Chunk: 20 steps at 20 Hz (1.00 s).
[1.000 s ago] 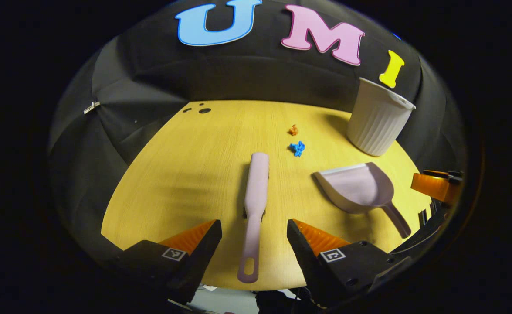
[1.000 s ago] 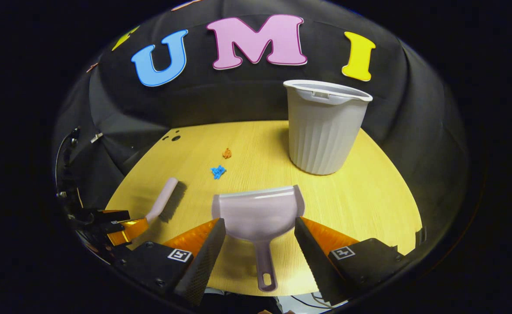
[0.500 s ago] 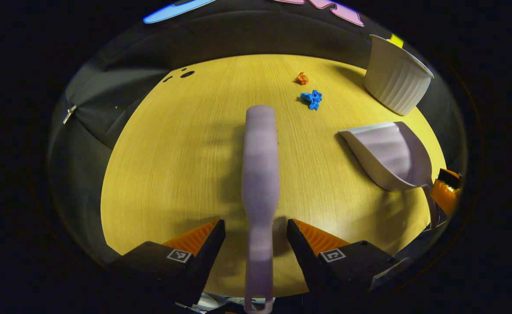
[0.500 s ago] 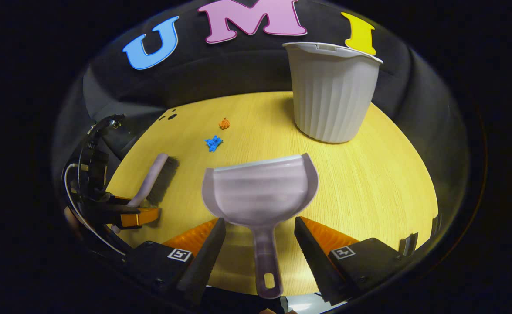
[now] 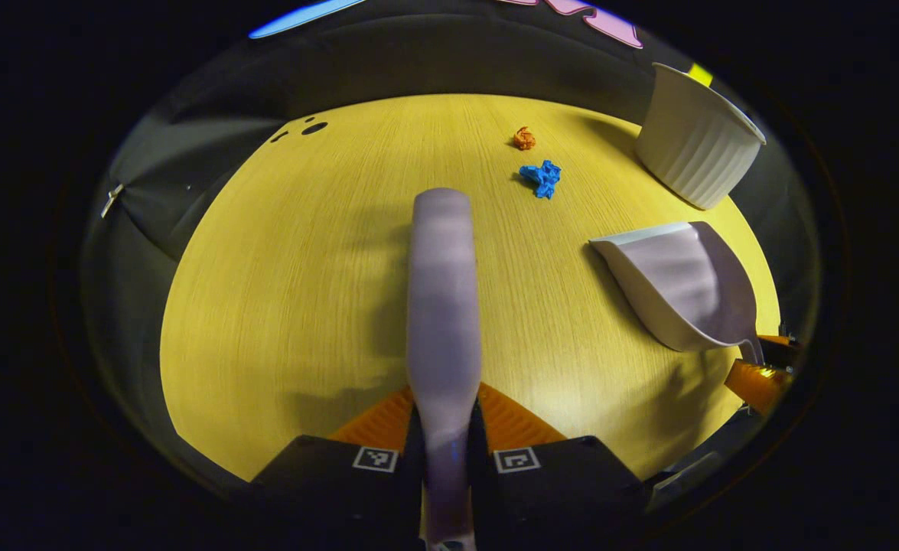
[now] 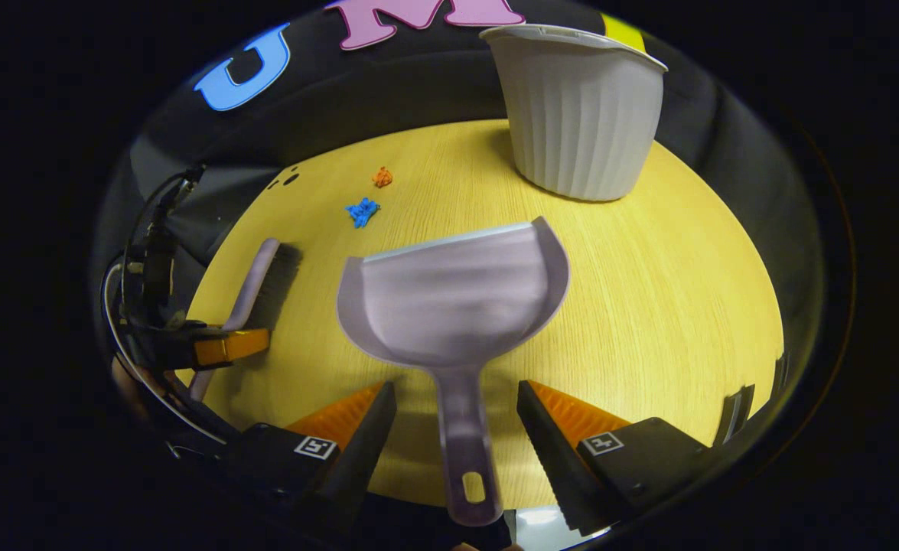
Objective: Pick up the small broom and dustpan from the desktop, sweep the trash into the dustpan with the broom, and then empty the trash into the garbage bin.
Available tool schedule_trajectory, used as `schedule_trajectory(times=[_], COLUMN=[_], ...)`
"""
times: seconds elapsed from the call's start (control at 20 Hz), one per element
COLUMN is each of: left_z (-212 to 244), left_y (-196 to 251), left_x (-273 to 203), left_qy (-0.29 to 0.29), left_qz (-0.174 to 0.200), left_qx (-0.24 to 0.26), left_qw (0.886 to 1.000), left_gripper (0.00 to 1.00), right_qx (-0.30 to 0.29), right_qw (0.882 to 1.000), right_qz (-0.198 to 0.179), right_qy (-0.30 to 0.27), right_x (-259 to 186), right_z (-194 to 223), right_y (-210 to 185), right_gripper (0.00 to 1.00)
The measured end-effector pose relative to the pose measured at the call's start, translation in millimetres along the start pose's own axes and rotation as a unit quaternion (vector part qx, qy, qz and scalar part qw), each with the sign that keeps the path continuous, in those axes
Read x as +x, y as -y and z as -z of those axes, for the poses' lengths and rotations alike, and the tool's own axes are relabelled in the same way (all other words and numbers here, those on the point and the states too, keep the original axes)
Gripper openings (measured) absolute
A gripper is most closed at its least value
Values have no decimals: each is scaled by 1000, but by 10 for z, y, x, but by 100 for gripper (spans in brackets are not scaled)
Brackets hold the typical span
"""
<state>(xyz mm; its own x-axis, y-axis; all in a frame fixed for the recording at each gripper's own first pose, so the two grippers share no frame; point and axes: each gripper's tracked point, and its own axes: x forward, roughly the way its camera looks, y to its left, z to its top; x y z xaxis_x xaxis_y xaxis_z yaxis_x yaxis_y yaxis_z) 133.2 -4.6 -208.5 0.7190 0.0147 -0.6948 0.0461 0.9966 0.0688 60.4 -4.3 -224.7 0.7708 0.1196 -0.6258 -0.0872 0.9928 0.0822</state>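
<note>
Where the left gripper view looks along its own fingers, the left gripper has its jaws closed on the handle of the lilac broom, whose head stretches forward over the yellow desktop. A blue paper scrap and an orange paper scrap lie beyond it, near the white ribbed garbage bin. The lilac dustpan rests to the right.

In the right gripper view, the right gripper stands with jaws open on either side of the dustpan's handle, touching neither side. The dustpan's scoop faces the garbage bin, well apart from it. At left, the broom lies on the desktop with the left gripper on its handle.
</note>
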Motion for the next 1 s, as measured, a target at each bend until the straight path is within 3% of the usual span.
schedule_trajectory(times=[0.3,0.55,0.8,0.85,0.95,1.0], left_z=[-40,-66,-379,-446,-632,-699], left_y=[-49,-132,-262,-287,-348,-357], left_x=[-39,-194,-309,-308,-280,-247], left_qy=[18,26,45,49,56,56], left_qz=[11,8,-3,-6,-12,-13], left_qx=[5,-18,-27,-26,-20,-15], left_qw=[1000,999,999,998,998,998], left_gripper=[26,26,26,26,26,26], right_qx=[8,-12,-56,-72,-75,-72], right_qw=[1000,998,994,992,991,991], right_qz=[9,14,34,48,56,54], right_qy=[-23,-58,-84,-87,-93,-100], right_x=[178,280,363,367,382,377], right_z=[-28,45,10,3,-33,-30], right_y=[94,182,188,224,248,236], right_gripper=[99,100,97,88,52,46])
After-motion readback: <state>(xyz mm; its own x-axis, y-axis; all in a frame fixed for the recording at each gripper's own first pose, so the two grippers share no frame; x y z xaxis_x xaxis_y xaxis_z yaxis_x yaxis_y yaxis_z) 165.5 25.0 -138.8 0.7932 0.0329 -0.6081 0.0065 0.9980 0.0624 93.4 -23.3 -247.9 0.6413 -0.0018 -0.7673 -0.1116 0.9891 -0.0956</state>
